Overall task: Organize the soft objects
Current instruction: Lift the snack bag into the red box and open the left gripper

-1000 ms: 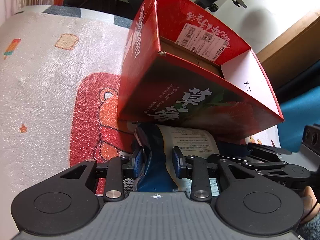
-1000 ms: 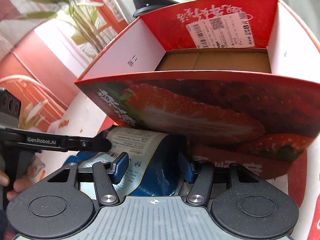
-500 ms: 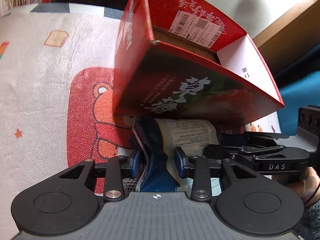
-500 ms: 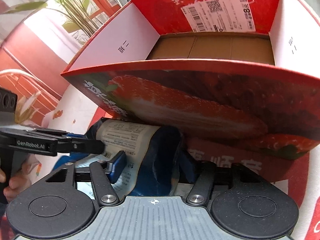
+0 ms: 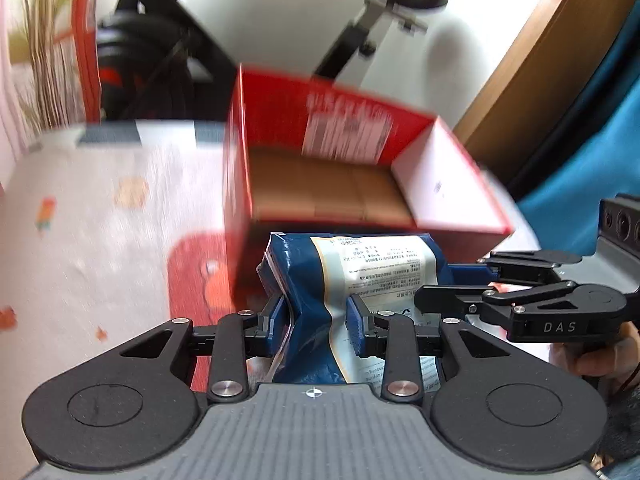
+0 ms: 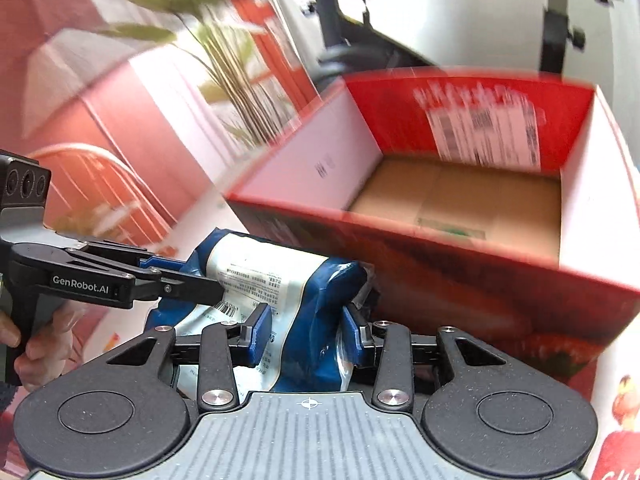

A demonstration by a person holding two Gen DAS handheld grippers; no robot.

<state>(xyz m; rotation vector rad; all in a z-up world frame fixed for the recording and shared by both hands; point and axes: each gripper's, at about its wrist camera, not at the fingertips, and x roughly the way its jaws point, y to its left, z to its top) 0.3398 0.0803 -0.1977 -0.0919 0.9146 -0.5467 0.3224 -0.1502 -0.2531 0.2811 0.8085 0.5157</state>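
On a white cartoon-print mat (image 5: 92, 248), an open red cardboard box (image 5: 448, 184) sits at 12 o'clock. The soft blue-and-white plastic pouch (image 5: 352, 264) hangs just before it, crumpling easily, best pinched at both ends: left gripper (image 5: 316, 320) jaws clamp it, right gripper (image 6: 306, 330) jaws are closing on it.

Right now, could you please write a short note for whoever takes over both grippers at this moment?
Left gripper: shut on the blue bag, pinching its left end.
Right gripper: jaws closing, pads pressing the same bag's right end.
Things: the bag hangs between both grippers, in front of the near wall of the red box and about level with its rim. The box stands open on the patterned mat; only its brown cardboard floor shows inside.
Done: bag gripped by both ends and off the mat.
Left: carry it over the near wall, lower it into the box, release both grippers.
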